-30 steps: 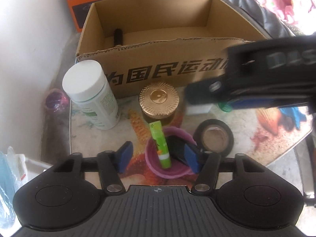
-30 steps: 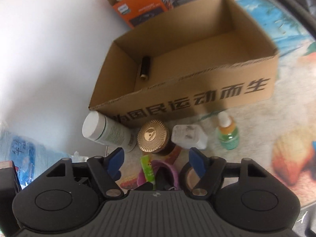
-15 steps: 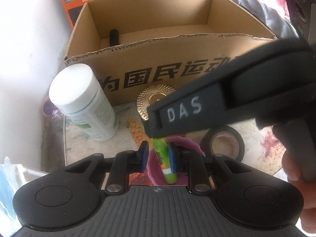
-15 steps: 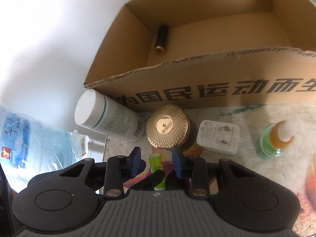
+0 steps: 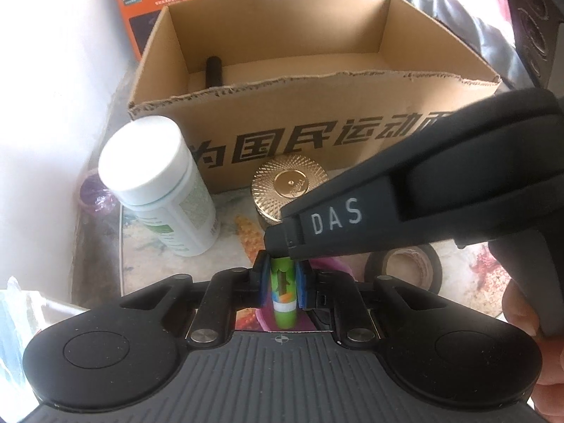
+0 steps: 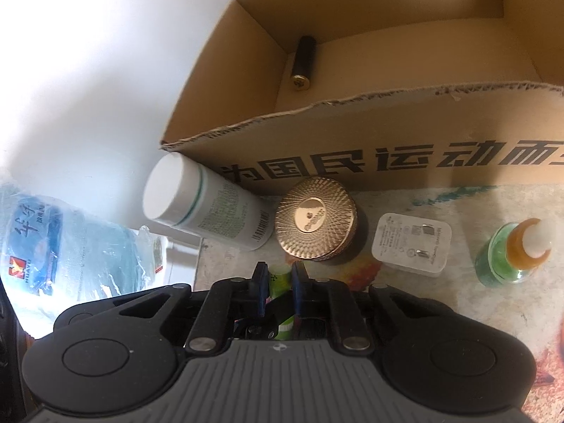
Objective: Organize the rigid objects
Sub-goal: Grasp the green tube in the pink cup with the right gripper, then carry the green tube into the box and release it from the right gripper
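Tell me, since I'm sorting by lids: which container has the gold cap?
The squat jar with the ribbed gold lid, between the white-capped bottle and the charger; the green bottle has an orange-and-white top.

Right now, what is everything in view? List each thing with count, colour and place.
Cardboard box: 1, brown, open, behind the other items.
Black cylinder: 1, black with gold end, lying inside the box.
Pill bottle: 1, white, upright, left of the jar.
Gold-lidded jar: 1, gold, in front of the box.
Charger plug: 1, white, right of the jar.
Dropper bottle: 1, green and orange, far right.
Tape roll: 1, black.
Orange carton: 1, behind the box.
Green tube: 1, clamped by both grippers.
Left gripper: shut on the tube.
Right gripper: shut on the tube.
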`<state>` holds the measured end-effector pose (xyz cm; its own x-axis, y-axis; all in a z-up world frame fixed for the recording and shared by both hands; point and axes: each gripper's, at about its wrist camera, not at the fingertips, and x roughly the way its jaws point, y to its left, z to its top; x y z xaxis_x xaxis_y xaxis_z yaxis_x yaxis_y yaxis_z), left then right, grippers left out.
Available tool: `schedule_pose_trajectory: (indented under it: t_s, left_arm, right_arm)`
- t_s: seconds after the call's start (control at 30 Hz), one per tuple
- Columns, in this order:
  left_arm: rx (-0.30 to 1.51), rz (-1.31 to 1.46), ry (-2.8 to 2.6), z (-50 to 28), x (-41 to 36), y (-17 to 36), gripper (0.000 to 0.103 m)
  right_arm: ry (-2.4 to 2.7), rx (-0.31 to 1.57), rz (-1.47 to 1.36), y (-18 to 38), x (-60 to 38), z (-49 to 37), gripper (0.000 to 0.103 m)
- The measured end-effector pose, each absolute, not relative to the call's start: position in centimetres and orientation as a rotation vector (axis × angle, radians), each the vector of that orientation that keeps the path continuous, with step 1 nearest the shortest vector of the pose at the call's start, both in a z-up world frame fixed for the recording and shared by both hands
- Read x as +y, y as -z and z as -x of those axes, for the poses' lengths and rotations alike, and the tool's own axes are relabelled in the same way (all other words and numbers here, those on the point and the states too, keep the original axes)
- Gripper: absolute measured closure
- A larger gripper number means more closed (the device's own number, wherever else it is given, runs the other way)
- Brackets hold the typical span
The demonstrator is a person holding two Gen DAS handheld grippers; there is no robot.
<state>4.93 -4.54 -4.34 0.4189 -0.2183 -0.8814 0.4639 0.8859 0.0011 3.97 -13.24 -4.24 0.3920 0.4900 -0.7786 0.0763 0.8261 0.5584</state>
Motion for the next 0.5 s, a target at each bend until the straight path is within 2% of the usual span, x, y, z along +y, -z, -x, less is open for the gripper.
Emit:
schedule_pose_trajectory:
  t_s: [0.2, 0.5]
  left_arm:
    - [1.016, -0.252, 0.428, -3.7, -4.1, 2.2, 0.089]
    - [0.914, -0.224, 0.413, -2.1, -3.3, -4.4, 0.089]
  right_arm:
    - [-0.294, 1.108, -0.563, 2.3, -13.1, -2.8, 0.087]
    - [-0.317, 0.981, -0.55, -4.0, -12.9, -2.0, 0.088]
